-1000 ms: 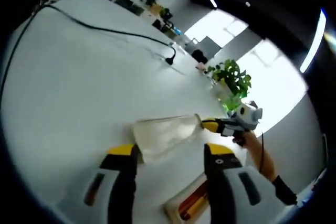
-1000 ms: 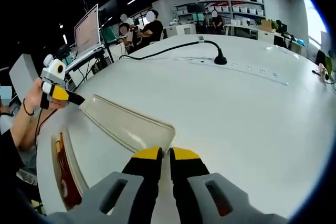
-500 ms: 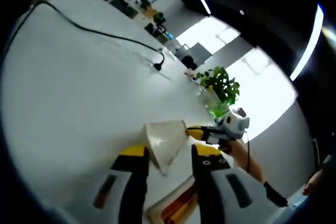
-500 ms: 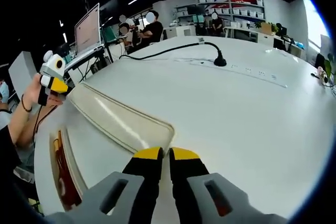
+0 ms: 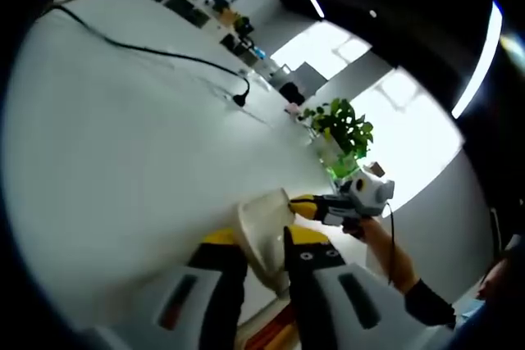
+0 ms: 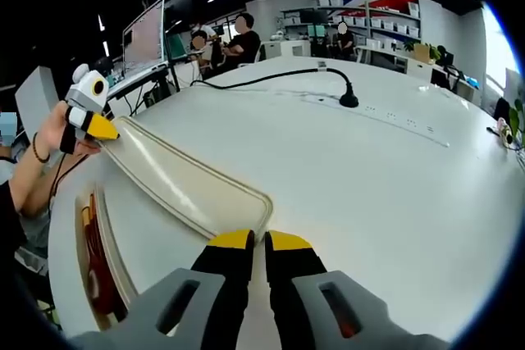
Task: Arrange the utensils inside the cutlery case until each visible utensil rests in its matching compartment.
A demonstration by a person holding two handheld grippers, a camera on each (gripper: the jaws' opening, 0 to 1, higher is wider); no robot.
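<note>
both tools clamp the clear lid point(image 6: 193, 190) by opposite ends: left tool point(image 5: 261, 245), right tool point(image 6: 253, 241). the case point(image 6: 92, 261) lies at the tabletop point(image 6: 385, 178) edge beside the lid. wide bare tabletop beyond; cable point(image 6: 271, 77) and power strip point(image 6: 385, 115) well apart.

two close facing views, shared lid point(image 5: 264, 231)

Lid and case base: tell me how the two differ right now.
The lid is clear and empty, held between the left gripper and right gripper; the case base lies on the white table beside it. The base holds reddish and orange utensils; the lid holds nothing. Both are long and narrow.
</note>
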